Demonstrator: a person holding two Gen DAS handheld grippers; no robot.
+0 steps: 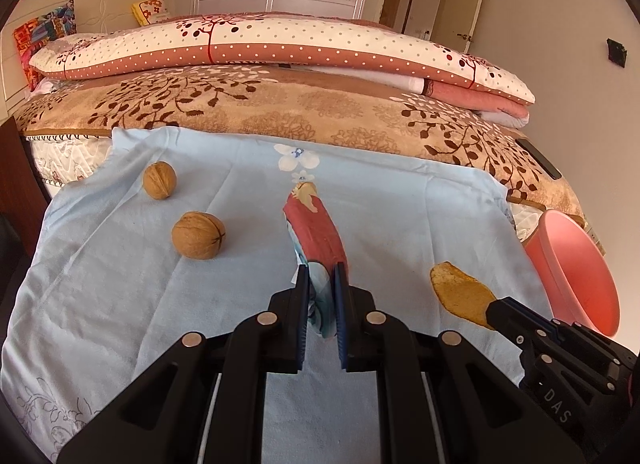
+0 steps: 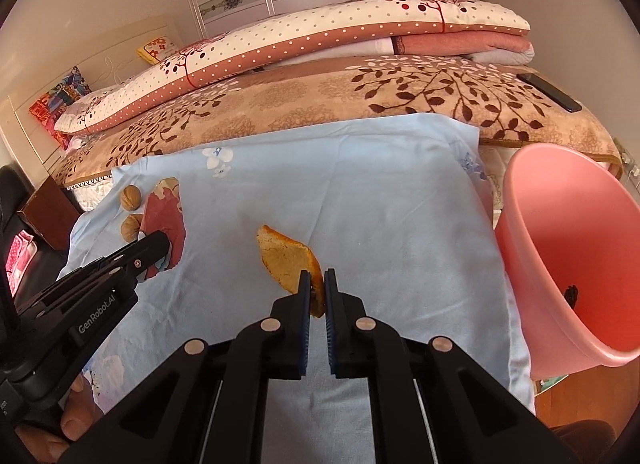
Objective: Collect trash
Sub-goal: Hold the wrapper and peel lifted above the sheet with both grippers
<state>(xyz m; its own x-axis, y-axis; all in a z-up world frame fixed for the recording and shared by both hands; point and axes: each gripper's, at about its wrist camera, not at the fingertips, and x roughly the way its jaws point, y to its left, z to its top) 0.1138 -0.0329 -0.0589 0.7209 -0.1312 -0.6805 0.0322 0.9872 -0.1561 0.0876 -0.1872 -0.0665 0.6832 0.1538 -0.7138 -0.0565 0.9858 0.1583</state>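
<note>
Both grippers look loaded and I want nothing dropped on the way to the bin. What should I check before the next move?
1. Right gripper shut on peel: ok.
2. Left gripper shut on wrapper: ok.
3. Bin mouth faces the grippers: ok.
4. Peel hold: only its near end is pinched, security cannot tell.
5. Two walnuts lie on the cloth, uncollected: not ok.
6. Bin room: one small dark bit inside, ok.
</note>
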